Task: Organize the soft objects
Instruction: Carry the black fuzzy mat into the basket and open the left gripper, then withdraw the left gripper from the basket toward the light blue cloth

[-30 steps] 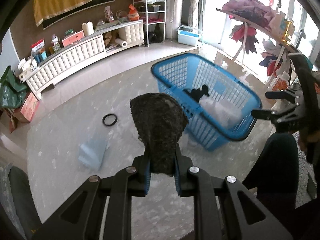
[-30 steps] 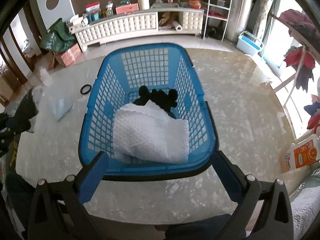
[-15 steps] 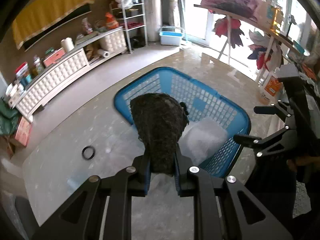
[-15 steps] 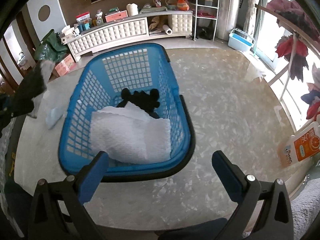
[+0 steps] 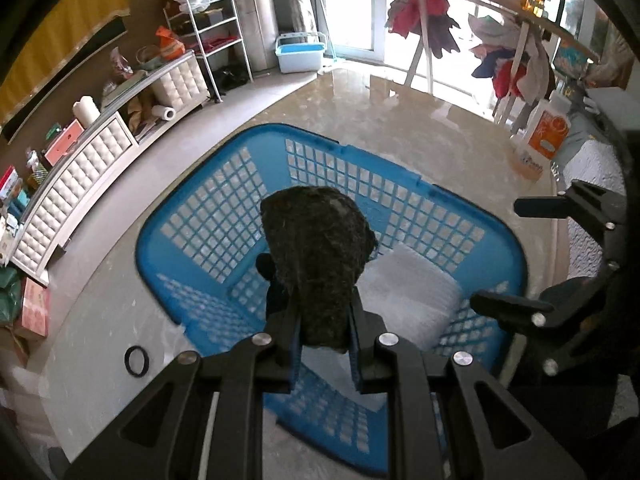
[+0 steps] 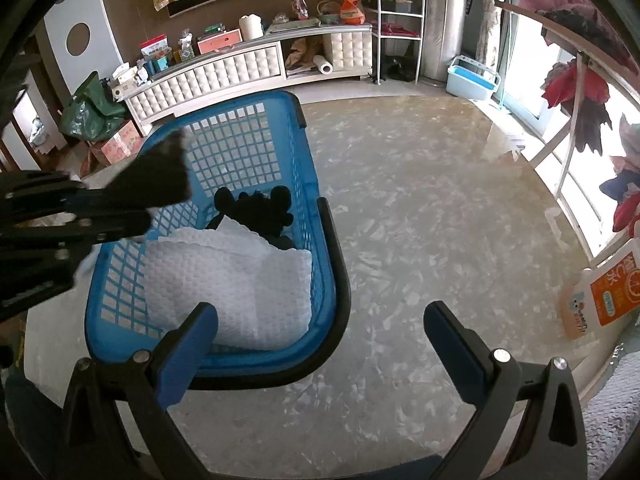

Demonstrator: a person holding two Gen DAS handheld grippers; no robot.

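Note:
My left gripper (image 5: pixel 322 320) is shut on a dark fuzzy pad (image 5: pixel 316 264) and holds it over the blue mesh basket (image 5: pixel 208 208). A white quilted cloth (image 5: pixel 408 288) and a black plush toy (image 6: pixel 256 208) lie in the basket. In the right wrist view the dark pad (image 6: pixel 156 180) enters from the left above the basket's (image 6: pixel 320 208) far end. My right gripper (image 6: pixel 320 314) stands open and holds nothing, low by the basket's near right corner. One of its fingers (image 5: pixel 504 304) shows at the right of the left wrist view.
A black ring (image 5: pixel 136 361) lies on the marble floor left of the basket. An orange-and-white carton (image 6: pixel 600 296) stands at the right. A long white cabinet (image 6: pixel 224 68), a wire shelf, a light blue bin (image 5: pixel 298 52) and a clothes rack (image 5: pixel 432 28) line the room's edges.
My left gripper has carried the dark pad from beside the basket to above it. The basket has slid to the left in the right wrist view. Neither gripper has changed its opening.

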